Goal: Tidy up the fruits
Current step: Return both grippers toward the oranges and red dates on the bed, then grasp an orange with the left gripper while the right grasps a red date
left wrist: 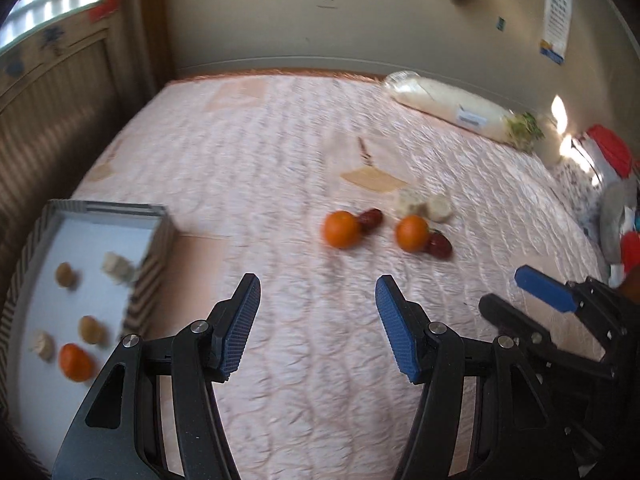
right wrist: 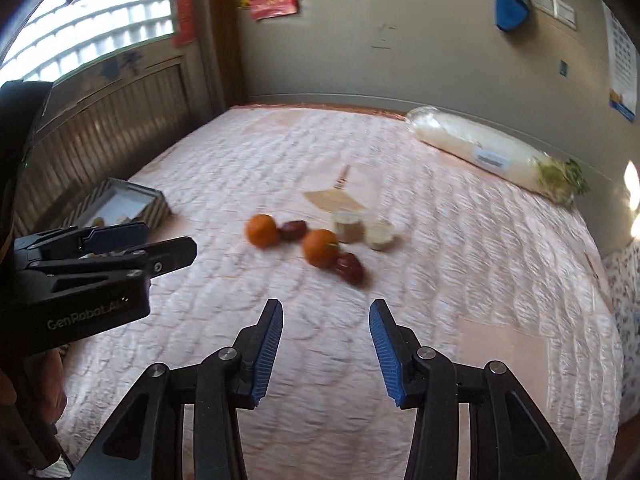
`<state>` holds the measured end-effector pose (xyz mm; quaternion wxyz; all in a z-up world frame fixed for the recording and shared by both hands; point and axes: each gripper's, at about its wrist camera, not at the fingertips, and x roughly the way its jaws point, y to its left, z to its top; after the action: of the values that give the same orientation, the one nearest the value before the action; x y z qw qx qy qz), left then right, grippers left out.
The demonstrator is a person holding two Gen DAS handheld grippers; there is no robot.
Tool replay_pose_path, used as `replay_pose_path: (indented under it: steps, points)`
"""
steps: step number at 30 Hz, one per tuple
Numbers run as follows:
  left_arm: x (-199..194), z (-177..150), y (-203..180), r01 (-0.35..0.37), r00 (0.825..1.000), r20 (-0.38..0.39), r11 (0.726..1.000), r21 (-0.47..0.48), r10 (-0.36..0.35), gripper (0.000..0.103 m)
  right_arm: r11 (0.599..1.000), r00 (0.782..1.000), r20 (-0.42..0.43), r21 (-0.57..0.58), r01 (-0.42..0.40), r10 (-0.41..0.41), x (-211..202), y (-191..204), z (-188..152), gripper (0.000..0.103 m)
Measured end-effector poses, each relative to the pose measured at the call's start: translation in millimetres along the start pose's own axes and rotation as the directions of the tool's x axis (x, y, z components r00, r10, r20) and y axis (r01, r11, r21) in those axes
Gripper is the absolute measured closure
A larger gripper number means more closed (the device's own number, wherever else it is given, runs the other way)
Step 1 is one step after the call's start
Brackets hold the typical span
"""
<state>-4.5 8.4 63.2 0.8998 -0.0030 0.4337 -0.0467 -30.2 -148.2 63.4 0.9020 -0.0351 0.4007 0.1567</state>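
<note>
On the pink quilted bed lie two oranges (left wrist: 341,229) (left wrist: 412,233), each with a dark red date (left wrist: 370,220) (left wrist: 440,245) beside it, and two pale chunks (left wrist: 410,202) just behind. A striped-rim tray (left wrist: 156,216) at the left holds one orange (left wrist: 75,362), two brownish round fruits and two pale pieces. My left gripper (left wrist: 317,280) hovers open and empty, short of the oranges. My right gripper (right wrist: 326,304) is also short of the oranges (right wrist: 320,248), its jaws still opening with nothing between them. Each gripper shows in the other's view (left wrist: 508,288) (right wrist: 170,238).
A long white radish in clear wrap (left wrist: 448,106) lies along the far wall. Red, white and grey clutter (left wrist: 612,152) sits at the bed's right edge. Wood panelling (left wrist: 60,120) borders the left side behind the tray.
</note>
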Motion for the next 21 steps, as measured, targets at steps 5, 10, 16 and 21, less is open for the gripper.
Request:
replay_pose_path:
  steps: [5,10,16,21]
  points:
    - [18.1,2.1,-10.8,0.008,0.999,-0.032,1.0,0.018,-0.007,0.043,0.998,0.999,-0.023,0.05,0.024,-0.023,13.8,-27.0,-5.8,0.06]
    - [28.6,2.8,-9.8,0.001,0.999,-0.053,1.0,0.015,-0.001,0.043,0.998,0.999,-0.022,0.05,-0.026,0.027,33.3,-28.6,-3.6,0.06]
    - [36.5,7.0,-2.4,-0.002,0.998,-0.065,1.0,0.0,0.002,0.043,0.998,0.998,-0.035,-0.038,-0.057,0.056,62.1,-17.7,13.0,0.06]
    - [42.0,13.3,-0.4,-0.001,0.998,-0.067,1.0,-0.005,0.001,0.043,0.995,0.994,-0.077,-0.05,-0.084,0.08,86.1,-21.0,22.5,0.08]
